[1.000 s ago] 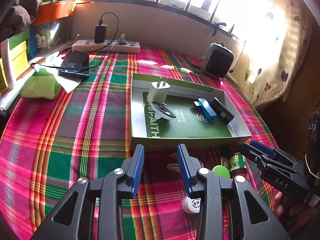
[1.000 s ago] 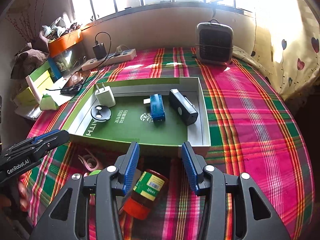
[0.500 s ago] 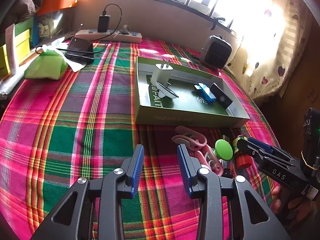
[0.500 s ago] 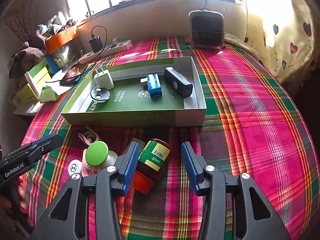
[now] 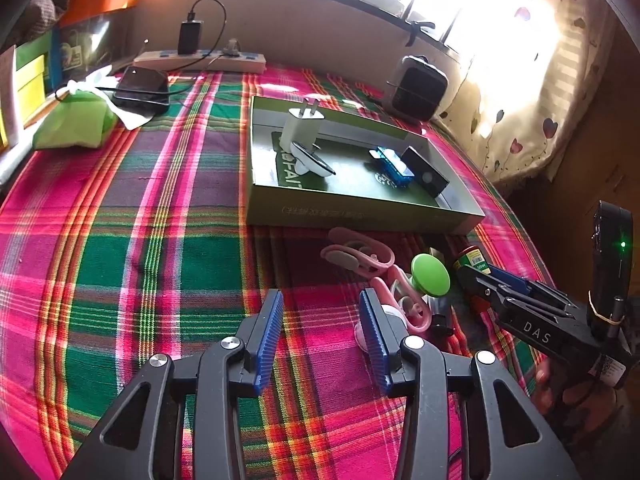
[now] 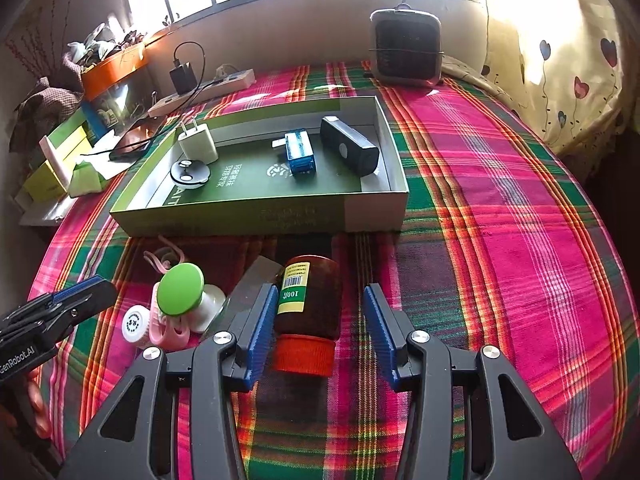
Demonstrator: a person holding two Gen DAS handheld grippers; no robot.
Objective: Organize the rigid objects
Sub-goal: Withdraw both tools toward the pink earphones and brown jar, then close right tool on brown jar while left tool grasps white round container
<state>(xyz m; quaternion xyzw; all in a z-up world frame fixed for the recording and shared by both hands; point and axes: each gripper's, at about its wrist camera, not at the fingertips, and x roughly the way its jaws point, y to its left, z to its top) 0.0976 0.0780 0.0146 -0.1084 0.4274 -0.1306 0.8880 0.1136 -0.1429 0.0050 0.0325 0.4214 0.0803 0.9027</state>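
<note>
A green box tray (image 6: pixel 224 216) (image 5: pixel 360 210) holds a white charger (image 6: pixel 198 143), a round black disc (image 6: pixel 189 170), a blue device (image 6: pixel 299 153) and a black block (image 6: pixel 350 146). In front of it lie a brown bottle with a red cap (image 6: pixel 308 312), a green-topped knob (image 6: pixel 180 290) (image 5: pixel 431 275), pink earhooks (image 5: pixel 360 256) and a small white cap (image 6: pixel 136 322). My right gripper (image 6: pixel 318 334) is open, its jaws either side of the bottle. My left gripper (image 5: pixel 322 338) is open and empty, left of the pink pieces.
A small heater (image 6: pixel 406 46) stands at the back. A power strip (image 6: pixel 204 92), a phone (image 5: pixel 140 88), a green pouch (image 5: pixel 74 126) and stacked boxes (image 6: pixel 52 160) line the left. The plaid cloth (image 6: pixel 500 240) covers the surface.
Both grippers have pulled back from the tray. The right gripper's open jaws now sit around the brown bottle. More of the small items in front of the tray show.
</note>
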